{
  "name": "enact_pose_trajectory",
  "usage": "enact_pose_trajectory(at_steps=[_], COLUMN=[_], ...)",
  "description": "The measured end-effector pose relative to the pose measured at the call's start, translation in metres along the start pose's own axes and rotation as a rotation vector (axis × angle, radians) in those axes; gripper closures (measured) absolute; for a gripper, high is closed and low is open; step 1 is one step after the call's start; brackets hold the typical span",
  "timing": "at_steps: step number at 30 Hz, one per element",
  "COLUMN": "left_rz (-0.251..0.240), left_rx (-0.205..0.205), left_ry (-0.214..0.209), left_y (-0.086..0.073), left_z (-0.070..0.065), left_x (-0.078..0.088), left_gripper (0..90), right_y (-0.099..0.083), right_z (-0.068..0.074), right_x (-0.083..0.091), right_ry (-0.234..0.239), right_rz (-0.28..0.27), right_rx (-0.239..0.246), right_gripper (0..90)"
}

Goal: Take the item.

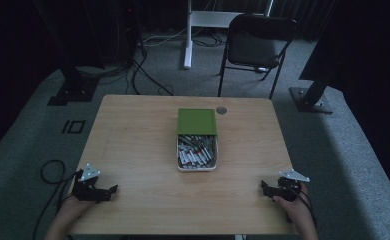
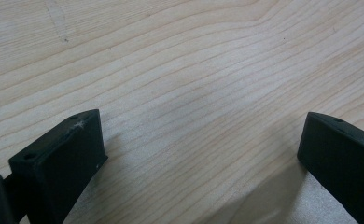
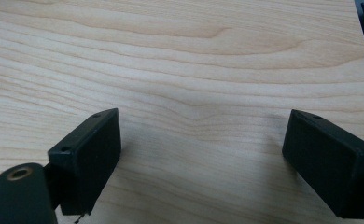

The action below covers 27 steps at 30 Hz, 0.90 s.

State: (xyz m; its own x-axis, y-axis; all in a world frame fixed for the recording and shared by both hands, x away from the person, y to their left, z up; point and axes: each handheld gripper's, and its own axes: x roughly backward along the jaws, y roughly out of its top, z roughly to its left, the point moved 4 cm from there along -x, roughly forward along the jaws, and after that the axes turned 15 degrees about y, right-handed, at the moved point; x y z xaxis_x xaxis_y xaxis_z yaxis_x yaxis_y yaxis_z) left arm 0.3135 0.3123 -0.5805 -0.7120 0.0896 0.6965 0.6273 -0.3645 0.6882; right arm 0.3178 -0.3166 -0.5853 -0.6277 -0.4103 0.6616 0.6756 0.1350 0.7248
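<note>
Both grippers parked at near table corners: left gripper & right gripper jaws wide apart, nothing held. Likely staged clear of white tray w/ green lid slid halfway back, contents exposed for picking.

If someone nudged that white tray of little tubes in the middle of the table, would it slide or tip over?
The white tray looks low and flat-bottomed, so it would probably slide on the smooth wooden table rather than tip. The green lid lies partly over its far end and might shift or slip off. The small tubes lie loose, so they would likely rattle and roll about inside.
</note>
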Motion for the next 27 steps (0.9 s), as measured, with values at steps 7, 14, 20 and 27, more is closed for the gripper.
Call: enact_pose_trajectory(at_steps=[7, 14, 20, 27], left_rz=[0.001, 0.001, 0.001, 0.001], left_rx=[-0.004, -0.004, -0.004, -0.004], left_ry=[-0.001, -0.001, -0.001, -0.001], left_y=[-0.0003, -0.0003, -0.0003, -0.0003], left_z=[0.0001, 0.0001, 0.0001, 0.0001], left_x=[0.0003, 0.0003, 0.0003, 0.0003], left_gripper=[1.4, 1.4, 1.4, 1.3], right_y=[0.0000, 0.0000, 0.0002, 0.0019], right_z=[-0.0001, -0.0001, 0.0002, 0.0010], right_x=[0.0000, 0.0000, -0.0003, -0.0021], right_ry=[-0.001, -0.001, -0.006, -0.024], right_rz=[-0.001, 0.000, -0.003, -0.010], right_rx=[-0.001, -0.002, -0.005, -0.020], right_gripper=[11.5, 11.5, 11.5, 11.9])
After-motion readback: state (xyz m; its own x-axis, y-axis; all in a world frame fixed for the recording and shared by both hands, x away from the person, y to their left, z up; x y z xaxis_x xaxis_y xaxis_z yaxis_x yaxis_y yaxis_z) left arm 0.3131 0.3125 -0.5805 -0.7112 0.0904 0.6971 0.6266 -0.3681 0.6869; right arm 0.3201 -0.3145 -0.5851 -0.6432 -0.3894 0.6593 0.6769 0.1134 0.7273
